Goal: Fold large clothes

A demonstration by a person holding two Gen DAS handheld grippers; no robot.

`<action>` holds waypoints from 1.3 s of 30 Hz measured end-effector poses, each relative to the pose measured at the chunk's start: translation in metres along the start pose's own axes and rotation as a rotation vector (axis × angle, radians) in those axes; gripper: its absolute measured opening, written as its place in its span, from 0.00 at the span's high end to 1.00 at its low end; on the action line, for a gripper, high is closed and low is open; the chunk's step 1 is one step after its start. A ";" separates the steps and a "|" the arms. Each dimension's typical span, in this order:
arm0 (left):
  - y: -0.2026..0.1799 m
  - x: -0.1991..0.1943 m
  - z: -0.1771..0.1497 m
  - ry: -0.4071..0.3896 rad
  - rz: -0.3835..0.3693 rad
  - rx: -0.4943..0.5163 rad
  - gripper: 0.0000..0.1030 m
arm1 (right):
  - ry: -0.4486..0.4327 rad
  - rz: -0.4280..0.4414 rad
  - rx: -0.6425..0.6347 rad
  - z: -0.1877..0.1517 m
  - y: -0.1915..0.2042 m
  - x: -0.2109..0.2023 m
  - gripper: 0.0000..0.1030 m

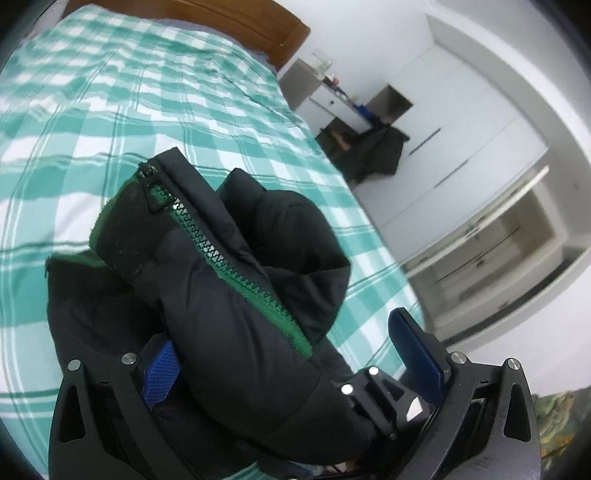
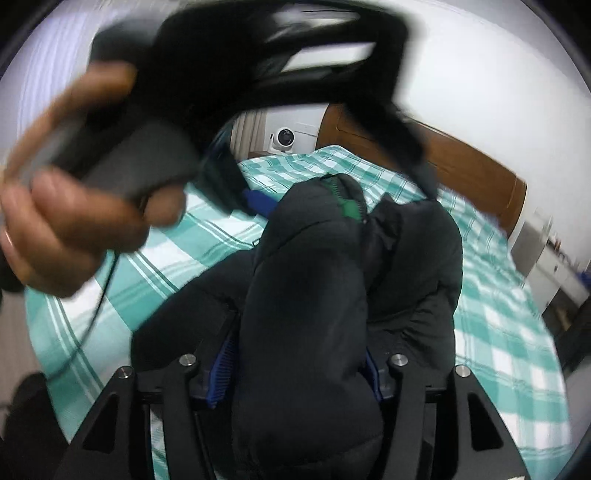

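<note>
A black puffer jacket [image 1: 236,291] with a green zipper [image 1: 236,266] is bunched above a green-and-white checked bed [image 1: 110,110]. My left gripper [image 1: 291,362] stands wide open; the jacket drapes over its left blue pad [image 1: 160,373] and its right blue pad [image 1: 417,354] is bare. In the right wrist view the jacket [image 2: 310,314] fills the gap of my right gripper [image 2: 295,373], whose blue pads [image 2: 221,369] press its sides. The left gripper and the hand [image 2: 74,206] holding it show blurred at the upper left.
A wooden headboard [image 1: 229,22] stands at the bed's far end. White wardrobes [image 1: 480,129], a desk with small items [image 1: 332,88] and a dark cloth-draped chair [image 1: 373,147] lie to the right of the bed. A white device [image 2: 282,140] sits beside the headboard.
</note>
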State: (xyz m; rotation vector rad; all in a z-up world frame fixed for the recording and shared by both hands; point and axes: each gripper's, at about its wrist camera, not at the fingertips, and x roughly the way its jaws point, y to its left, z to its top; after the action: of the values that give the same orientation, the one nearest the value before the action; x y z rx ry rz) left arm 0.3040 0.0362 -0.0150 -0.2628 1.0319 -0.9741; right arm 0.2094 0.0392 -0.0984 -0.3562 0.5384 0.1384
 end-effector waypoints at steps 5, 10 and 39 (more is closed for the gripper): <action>-0.018 0.037 -0.007 0.147 0.308 0.157 0.02 | 0.018 -0.033 -0.096 -0.001 0.018 0.007 0.43; -0.018 0.075 -0.019 0.261 0.534 0.246 0.17 | 0.000 -0.033 -0.148 -0.005 0.031 0.003 0.42; 0.166 0.002 -0.070 0.075 0.337 -0.264 0.38 | 0.244 0.409 0.180 -0.039 -0.062 0.054 0.38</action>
State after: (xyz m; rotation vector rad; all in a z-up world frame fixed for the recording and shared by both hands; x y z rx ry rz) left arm 0.3391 0.1466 -0.1524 -0.2602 1.2290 -0.5463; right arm 0.2506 -0.0312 -0.1400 -0.0822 0.8554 0.4420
